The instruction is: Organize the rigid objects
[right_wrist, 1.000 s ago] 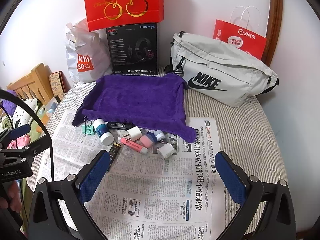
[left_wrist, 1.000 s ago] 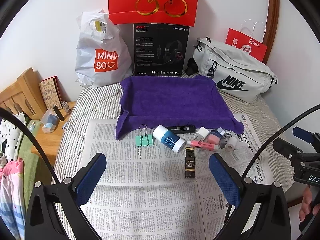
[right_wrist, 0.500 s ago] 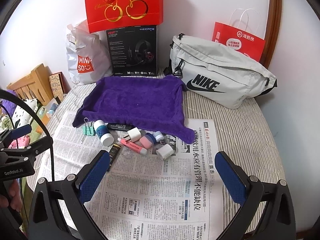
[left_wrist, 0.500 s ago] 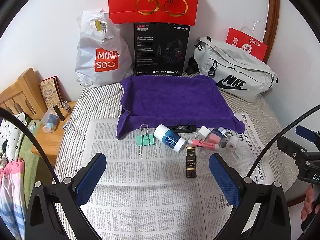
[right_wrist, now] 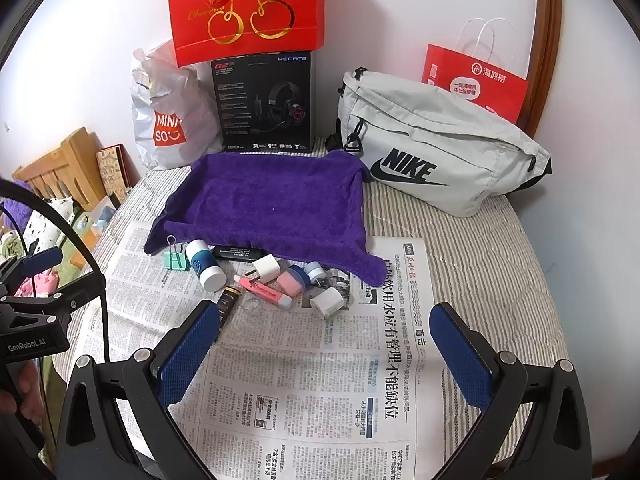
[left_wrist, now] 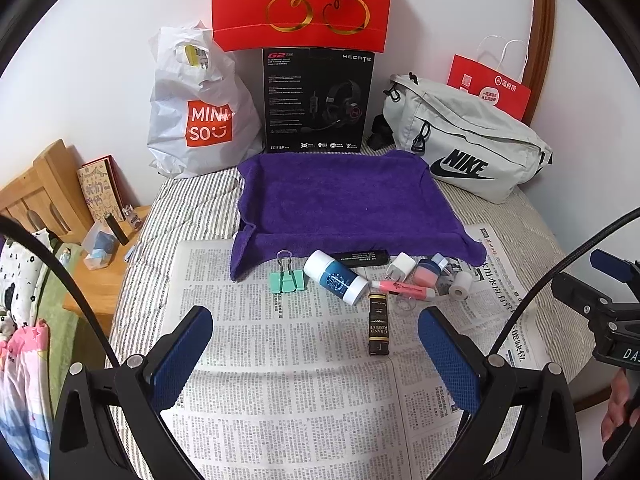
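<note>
Small rigid objects lie in a row on newspaper point(left_wrist: 288, 380) in front of a purple towel point(left_wrist: 344, 200): a green binder clip point(left_wrist: 286, 280), a blue-and-white bottle point(left_wrist: 335, 278), a black bar point(left_wrist: 360, 257), a white charger point(left_wrist: 401, 266), a pink highlighter point(left_wrist: 402, 289), a pink jar point(left_wrist: 427, 272), a white roll point(left_wrist: 460, 286) and a dark tube point(left_wrist: 378, 324). My left gripper point(left_wrist: 316, 324) is open and empty, short of the row. My right gripper point(right_wrist: 326, 324) is open and empty, just short of a white charger cube point(right_wrist: 327, 302) and the highlighter point(right_wrist: 262, 289).
Behind the towel stand a white Miniso bag point(left_wrist: 196, 108), a black headset box point(left_wrist: 318, 100) with a red gift bag point(left_wrist: 302, 0) on it, a grey Nike bag point(left_wrist: 468, 140) and a red paper bag point(left_wrist: 488, 88). A wooden side table point(left_wrist: 100, 276) is at left.
Both grippers have drifted slightly back and up, so the objects sit a little lower in view. Nothing was picked up; both grippers stay open.
</note>
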A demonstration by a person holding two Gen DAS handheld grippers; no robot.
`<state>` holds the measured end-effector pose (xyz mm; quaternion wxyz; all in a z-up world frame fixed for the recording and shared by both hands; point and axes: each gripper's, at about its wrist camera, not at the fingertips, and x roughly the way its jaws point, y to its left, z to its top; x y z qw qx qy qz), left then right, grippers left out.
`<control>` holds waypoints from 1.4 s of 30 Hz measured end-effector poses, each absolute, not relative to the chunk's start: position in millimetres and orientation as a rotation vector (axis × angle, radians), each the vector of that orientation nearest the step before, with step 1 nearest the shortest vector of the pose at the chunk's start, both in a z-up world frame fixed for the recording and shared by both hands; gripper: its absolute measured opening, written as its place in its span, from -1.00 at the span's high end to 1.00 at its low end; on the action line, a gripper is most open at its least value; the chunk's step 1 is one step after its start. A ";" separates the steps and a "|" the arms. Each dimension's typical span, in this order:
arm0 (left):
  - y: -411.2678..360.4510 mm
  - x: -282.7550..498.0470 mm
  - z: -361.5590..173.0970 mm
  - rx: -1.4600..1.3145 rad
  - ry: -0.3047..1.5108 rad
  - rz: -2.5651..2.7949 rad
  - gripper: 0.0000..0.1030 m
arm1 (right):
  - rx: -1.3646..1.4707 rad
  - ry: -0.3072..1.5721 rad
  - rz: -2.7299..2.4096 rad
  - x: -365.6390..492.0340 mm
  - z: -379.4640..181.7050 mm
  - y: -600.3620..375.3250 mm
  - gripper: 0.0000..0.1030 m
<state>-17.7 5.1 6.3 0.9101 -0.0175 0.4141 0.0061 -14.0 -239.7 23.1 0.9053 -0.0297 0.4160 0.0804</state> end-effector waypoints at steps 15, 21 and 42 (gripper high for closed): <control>5.7 -17.3 8.4 -0.039 0.852 0.013 -1.00 | -0.058 0.861 0.164 -14.1 22.8 -239.9 -1.00; 5.2 -17.7 7.7 -0.032 0.856 0.012 -1.00 | -0.059 0.861 0.162 -14.6 22.5 -239.8 -1.00; 14.4 -6.3 1.0 -0.032 0.856 0.003 -1.00 | -0.039 0.879 0.167 -2.0 12.4 -241.3 -1.00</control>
